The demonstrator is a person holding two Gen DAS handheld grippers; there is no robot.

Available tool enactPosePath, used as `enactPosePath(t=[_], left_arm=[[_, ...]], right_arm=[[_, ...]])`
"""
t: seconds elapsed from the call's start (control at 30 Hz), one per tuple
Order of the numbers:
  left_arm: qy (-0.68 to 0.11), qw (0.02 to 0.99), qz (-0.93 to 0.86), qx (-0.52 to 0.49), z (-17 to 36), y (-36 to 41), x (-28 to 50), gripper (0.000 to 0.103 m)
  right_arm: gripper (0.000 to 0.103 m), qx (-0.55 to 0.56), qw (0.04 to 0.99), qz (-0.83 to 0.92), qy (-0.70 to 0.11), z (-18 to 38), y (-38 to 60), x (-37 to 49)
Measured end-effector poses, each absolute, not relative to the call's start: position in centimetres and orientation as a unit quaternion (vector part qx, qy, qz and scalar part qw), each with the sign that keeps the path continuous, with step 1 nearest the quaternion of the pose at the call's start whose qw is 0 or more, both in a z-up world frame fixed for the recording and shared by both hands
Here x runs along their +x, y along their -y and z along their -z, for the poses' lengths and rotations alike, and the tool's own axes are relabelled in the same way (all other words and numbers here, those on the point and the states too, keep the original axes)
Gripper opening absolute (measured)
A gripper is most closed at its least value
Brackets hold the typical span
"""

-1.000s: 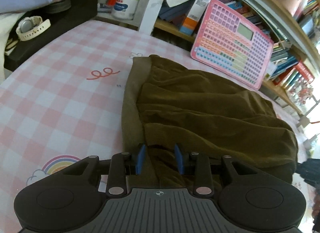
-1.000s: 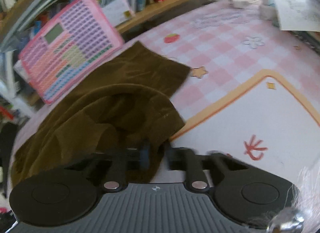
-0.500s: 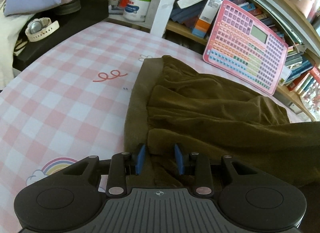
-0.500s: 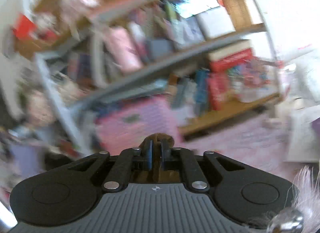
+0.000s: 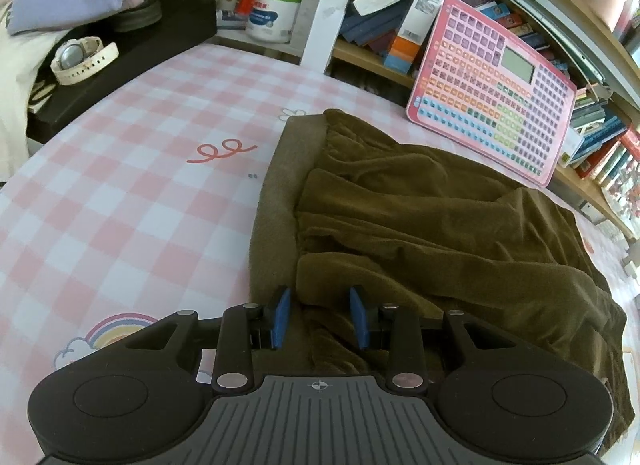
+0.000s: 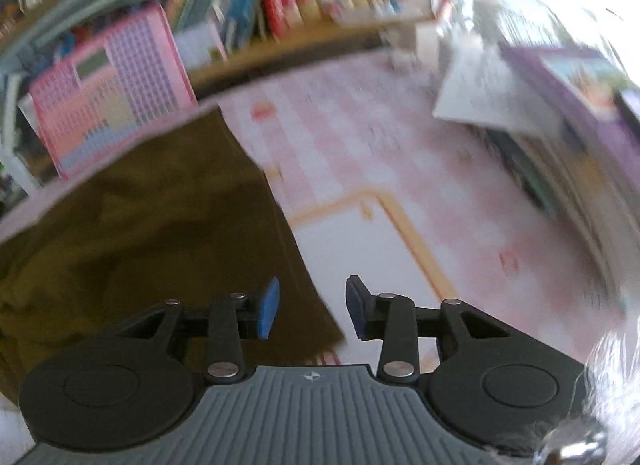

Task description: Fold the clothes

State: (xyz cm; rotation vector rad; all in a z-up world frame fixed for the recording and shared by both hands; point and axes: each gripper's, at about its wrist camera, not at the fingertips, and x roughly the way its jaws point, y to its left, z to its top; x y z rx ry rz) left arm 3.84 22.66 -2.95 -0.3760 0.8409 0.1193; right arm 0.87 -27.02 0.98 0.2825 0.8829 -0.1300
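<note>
A dark olive-brown garment (image 5: 420, 217) lies in rumpled folds on the pink checked table cover (image 5: 120, 185), its ribbed waistband toward the left. My left gripper (image 5: 320, 315) is open, its blue pads either side of a fold at the garment's near edge. In the blurred right wrist view the garment (image 6: 152, 225) lies flat at the left with a straight right edge. My right gripper (image 6: 312, 307) is open and empty just above that edge.
A pink toy keyboard (image 5: 492, 85) leans on the bookshelf behind the garment; it also shows in the right wrist view (image 6: 108, 93). A white watch (image 5: 82, 59) on a black box, a white tub (image 5: 272, 13) and papers (image 6: 492, 93) border the table.
My right gripper, shut on the garment and lifted half a second ago, has opened and let go; the cloth now lies flat. My left gripper stays open in place.
</note>
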Motion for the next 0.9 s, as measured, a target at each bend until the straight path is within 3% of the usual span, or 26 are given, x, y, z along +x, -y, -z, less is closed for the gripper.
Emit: enactPosePath(t=[0.3,0.5,0.57,0.77,0.83,0.9], left_arm=[[-0.401,0.897,-0.043,-0.182,2.6,-23.4,3.1,0.033],[-0.39,0.9,-0.051,-0.19,2.4,-25.1,1.6,0.033],[-0.387,0.9,-0.051,-0.195,2.3,-25.8,1.2,0.033],[-0.381,0.902,-0.044,-0.197,1.7,-27.5,0.6,0.033],[-0.381,0.901,-0.036,-0.204,1.6,-28.1,0.6,0.033],[-0.387,0.897,-0.025,-0.213,1.8,-28.3,0.7,0.034]], right_arm=[[0.041,0.152,0.885,0.09,-0.432,0.6,26.1,-0.6],[0.018,0.15,0.863,0.113,-0.47,2.4,25.3,1.0],[0.004,0.12,0.867,0.1,-0.473,2.3,24.4,1.0],[0.004,0.106,0.941,0.088,-0.308,-6.6,22.8,-2.9],[0.004,0.122,0.94,0.103,-0.3,-7.3,23.2,-4.0],[0.004,0.133,0.918,0.133,-0.35,-4.9,24.0,-4.1]])
